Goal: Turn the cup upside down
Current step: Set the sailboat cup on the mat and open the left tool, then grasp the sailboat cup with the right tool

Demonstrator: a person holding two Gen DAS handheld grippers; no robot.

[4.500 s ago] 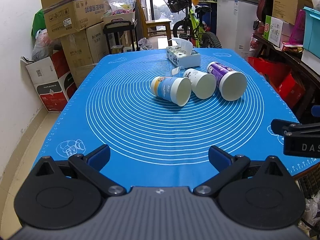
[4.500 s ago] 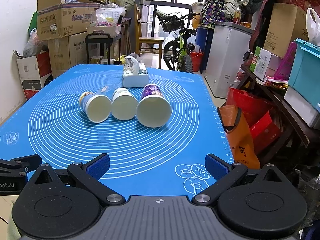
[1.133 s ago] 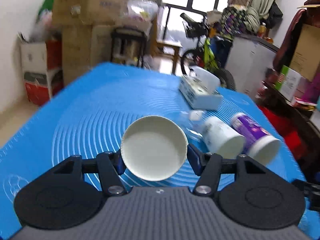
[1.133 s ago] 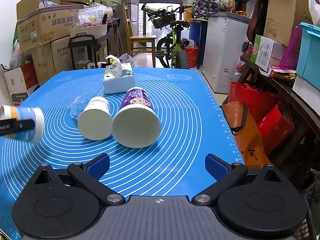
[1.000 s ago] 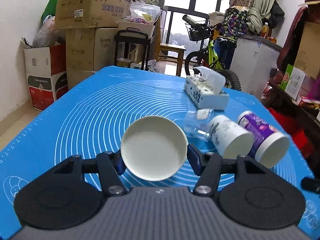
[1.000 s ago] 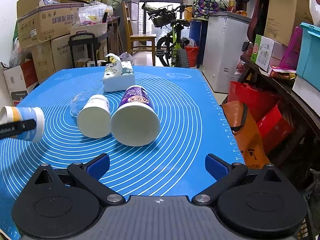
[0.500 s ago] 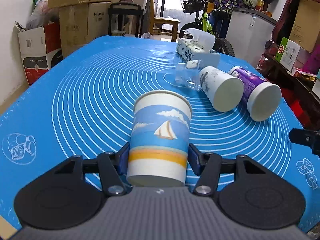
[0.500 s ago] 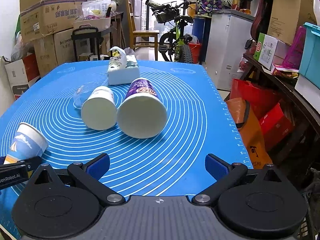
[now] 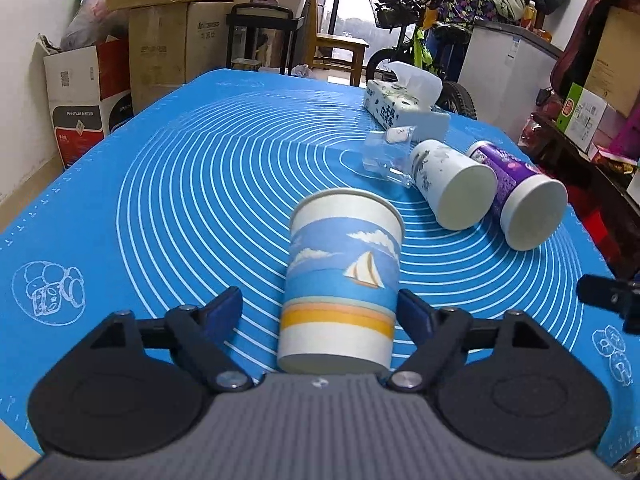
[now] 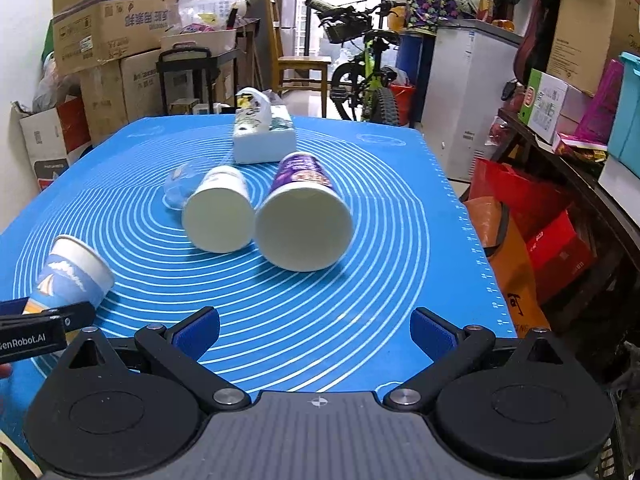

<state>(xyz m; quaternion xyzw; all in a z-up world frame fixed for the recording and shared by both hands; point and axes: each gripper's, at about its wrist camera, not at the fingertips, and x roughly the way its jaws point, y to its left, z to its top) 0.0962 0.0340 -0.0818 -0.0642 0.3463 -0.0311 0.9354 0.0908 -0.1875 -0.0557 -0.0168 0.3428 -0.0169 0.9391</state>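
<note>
Sailboat-print blue paper cup [image 9: 340, 280] between left hand-held gripper [image 9: 320, 312] jaws, spread wide, grip released; long axis vertical, rim up. Right hand-held gripper [image 10: 316, 332] wide, empty, farther.

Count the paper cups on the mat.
3. Sailboat cup between the open left gripper fingers; white cup and purple cup lying side by side near the middle.

Daylight enters from the far window [image 10: 320, 8], which is overexposed. The blue mat [image 9: 200, 184] is evenly bright with soft shadows. Both views are sharp, with fisheye bending and dark corners.
</note>
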